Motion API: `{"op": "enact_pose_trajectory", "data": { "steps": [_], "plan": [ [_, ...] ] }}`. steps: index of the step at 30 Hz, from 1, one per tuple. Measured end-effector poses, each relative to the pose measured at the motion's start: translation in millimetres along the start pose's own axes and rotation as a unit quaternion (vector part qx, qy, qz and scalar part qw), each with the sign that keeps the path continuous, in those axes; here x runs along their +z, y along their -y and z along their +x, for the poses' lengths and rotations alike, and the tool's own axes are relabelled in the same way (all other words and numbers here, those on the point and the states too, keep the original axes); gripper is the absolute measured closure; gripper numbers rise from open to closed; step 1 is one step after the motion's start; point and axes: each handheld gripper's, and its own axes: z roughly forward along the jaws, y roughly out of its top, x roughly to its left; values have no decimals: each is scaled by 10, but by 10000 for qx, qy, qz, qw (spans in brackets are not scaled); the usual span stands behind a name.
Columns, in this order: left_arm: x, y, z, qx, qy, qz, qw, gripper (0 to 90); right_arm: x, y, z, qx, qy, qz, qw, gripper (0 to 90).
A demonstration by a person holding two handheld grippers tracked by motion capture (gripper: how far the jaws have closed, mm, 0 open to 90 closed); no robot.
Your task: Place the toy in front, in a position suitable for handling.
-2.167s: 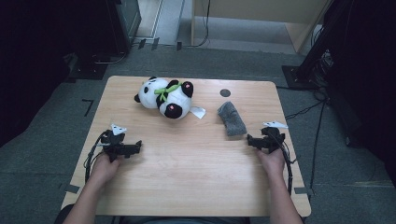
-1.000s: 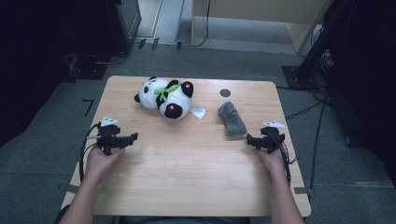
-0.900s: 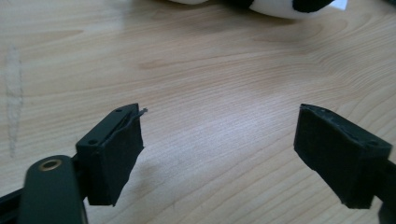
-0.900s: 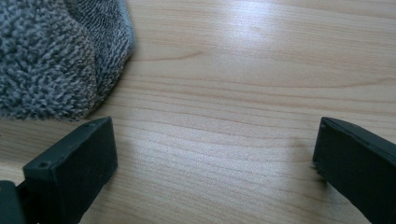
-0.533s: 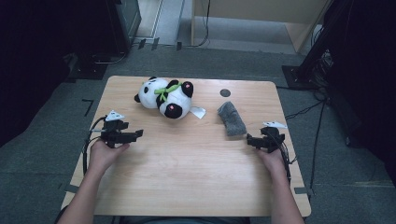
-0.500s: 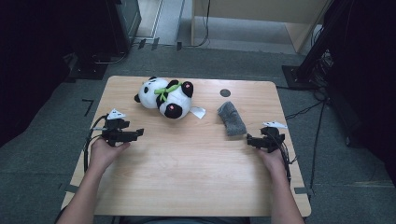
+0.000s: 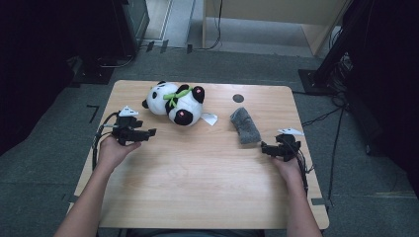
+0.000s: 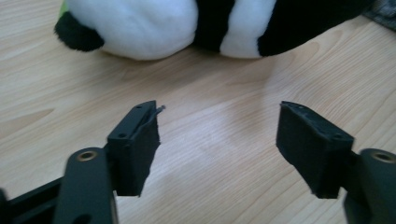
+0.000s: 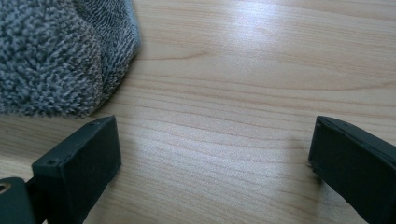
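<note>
2 spread jaws of the left gripper [image 7: 147, 132] are narrowing on nothing, pointing at the panda [image 7: 176, 101], probably lying crosswise just ahead.

The desk [image 7: 197, 177] is pale wood with a smooth, faintly shiny grain. The panda toy [image 7: 176, 101] is soft plush, its white and black fur matt. The grey cloth [image 7: 245, 125] looks like rough, looped terry. Each tool, left tool [image 8: 217, 140] and right tool [image 9: 212, 158], is matt black plastic with dull, slightly grainy pads.
</note>
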Motion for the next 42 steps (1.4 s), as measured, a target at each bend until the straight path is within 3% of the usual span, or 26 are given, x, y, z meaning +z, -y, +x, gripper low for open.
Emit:
{"op": "enact_pose_trajectory", "data": {
  "steps": [2,8,15,19,29,30,42],
  "plan": [
    [14,-45,4,-13,41,-4,10000,314,1,2,0,0,-1,-12,10000,21],
    [32,-231,13,244,-51,72,9997,322,6,5,7,53,49,-49,10000,21],
    [56,-486,34,306,133,24,9994,331,2,11,12,76,81,-59,9999,21],
    [80,-569,26,403,132,21,9991,332,2,12,12,76,82,-59,9999,21],
    [154,-779,80,382,201,50,9991,341,6,8,19,24,35,-63,10000,22],
    [155,-805,77,306,211,-78,9993,350,9,5,26,24,28,-62,10000,23],
    [320,-1146,-27,600,213,195,9978,365,11,3,34,13,11,-58,10000,23]
  ]
}}
